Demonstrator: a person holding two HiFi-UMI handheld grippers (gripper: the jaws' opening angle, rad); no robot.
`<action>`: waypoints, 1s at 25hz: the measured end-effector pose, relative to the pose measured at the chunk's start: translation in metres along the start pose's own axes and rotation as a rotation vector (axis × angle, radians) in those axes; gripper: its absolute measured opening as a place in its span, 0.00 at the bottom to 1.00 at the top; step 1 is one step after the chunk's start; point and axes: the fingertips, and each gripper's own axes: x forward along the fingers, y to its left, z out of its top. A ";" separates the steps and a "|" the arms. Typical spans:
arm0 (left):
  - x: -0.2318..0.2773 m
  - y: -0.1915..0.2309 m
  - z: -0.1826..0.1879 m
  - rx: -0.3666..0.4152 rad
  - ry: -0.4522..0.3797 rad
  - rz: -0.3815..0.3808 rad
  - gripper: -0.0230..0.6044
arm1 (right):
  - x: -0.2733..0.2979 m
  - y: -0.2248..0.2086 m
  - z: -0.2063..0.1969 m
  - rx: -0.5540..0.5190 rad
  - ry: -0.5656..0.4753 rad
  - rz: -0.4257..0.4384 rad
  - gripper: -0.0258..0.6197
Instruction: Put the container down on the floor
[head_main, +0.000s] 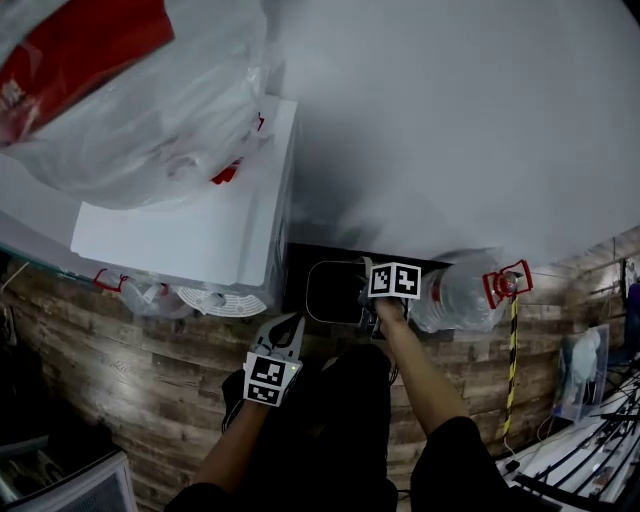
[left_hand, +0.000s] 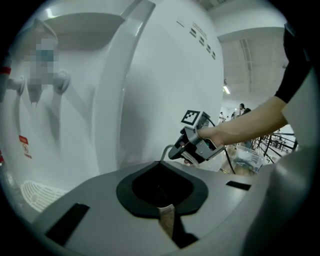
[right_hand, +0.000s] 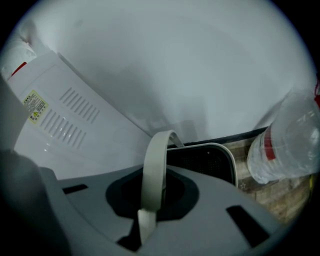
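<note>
The right gripper (head_main: 370, 300) pinches the handle (right_hand: 154, 170) of the container (head_main: 335, 292), which seems at floor (head_main: 150, 370) level with only release left, while the left gripper (head_main: 285, 332) is pressed together, empty.

Wood-plank floor (head_main: 120, 340): white dispenser (head_main: 200, 235) standing, clear water bottle (head_main: 460, 295) lying nearby.

At seven o'clock the floor (head_main: 120, 370) is showing matt, rough-grained wood planks. The dispenser (head_main: 200, 235) is looking like smooth, faintly glossy white plastic. At eleven o'clock a crinkled clear plastic bag (head_main: 150, 100) is gleaming. The bottle (head_main: 455, 295) is showing clear plastic. The handle (right_hand: 152, 170) of the container (right_hand: 207, 160) is looking smooth and matt.
</note>
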 end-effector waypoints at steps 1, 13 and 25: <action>0.003 0.000 -0.005 -0.001 -0.004 0.001 0.06 | 0.005 -0.003 -0.001 0.003 0.001 0.003 0.06; 0.032 0.011 -0.080 -0.020 -0.023 0.016 0.06 | 0.074 -0.037 -0.027 0.004 0.039 0.035 0.06; 0.046 0.022 -0.127 -0.020 -0.041 0.047 0.06 | 0.123 -0.050 -0.041 0.051 0.055 0.096 0.06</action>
